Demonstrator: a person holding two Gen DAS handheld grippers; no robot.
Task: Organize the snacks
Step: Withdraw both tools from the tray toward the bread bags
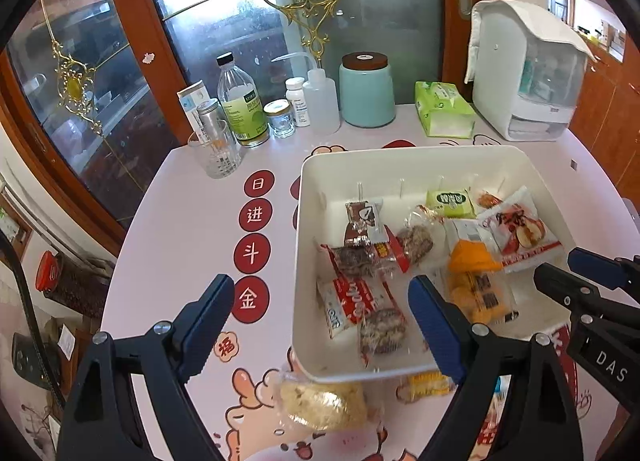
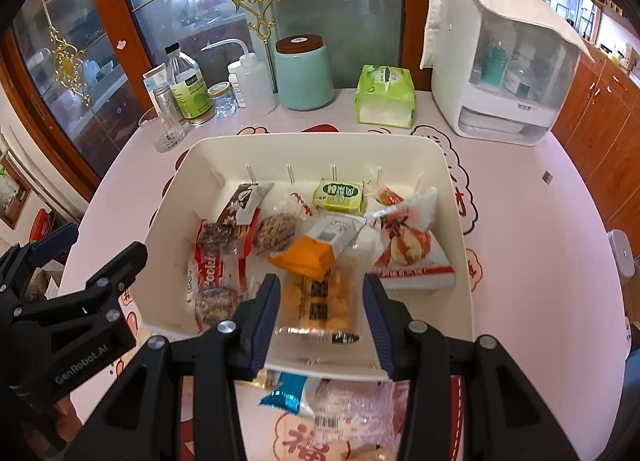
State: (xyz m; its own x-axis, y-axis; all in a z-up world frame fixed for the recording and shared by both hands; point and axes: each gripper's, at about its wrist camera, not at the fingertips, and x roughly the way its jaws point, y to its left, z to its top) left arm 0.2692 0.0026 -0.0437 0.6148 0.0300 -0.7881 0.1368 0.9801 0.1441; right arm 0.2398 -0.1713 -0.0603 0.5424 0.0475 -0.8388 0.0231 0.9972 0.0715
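A white bin (image 1: 308, 197) (image 2: 460, 221) on the pink table holds several wrapped snacks, among them a red-and-white apple-print packet (image 1: 520, 233) (image 2: 408, 249), a green packet (image 1: 450, 203) (image 2: 340, 195) and an orange cracker pack (image 1: 476, 285) (image 2: 316, 289). My left gripper (image 1: 322, 301) is open and empty over the bin's near left corner. My right gripper (image 2: 322, 301) is open and empty above the orange cracker pack. On the table in front of the bin lie a pale rice-cake snack (image 1: 324, 405), a yellow packet (image 1: 426, 385) and a blue-ended clear packet (image 2: 320, 405).
At the table's back stand a glass (image 1: 218, 153), bottles (image 1: 240, 101), a teal canister (image 1: 366, 91) (image 2: 306, 73), a green tissue pack (image 1: 442, 109) (image 2: 384, 95) and a white appliance (image 1: 524, 73) (image 2: 504, 61). A glass cabinet door rises behind.
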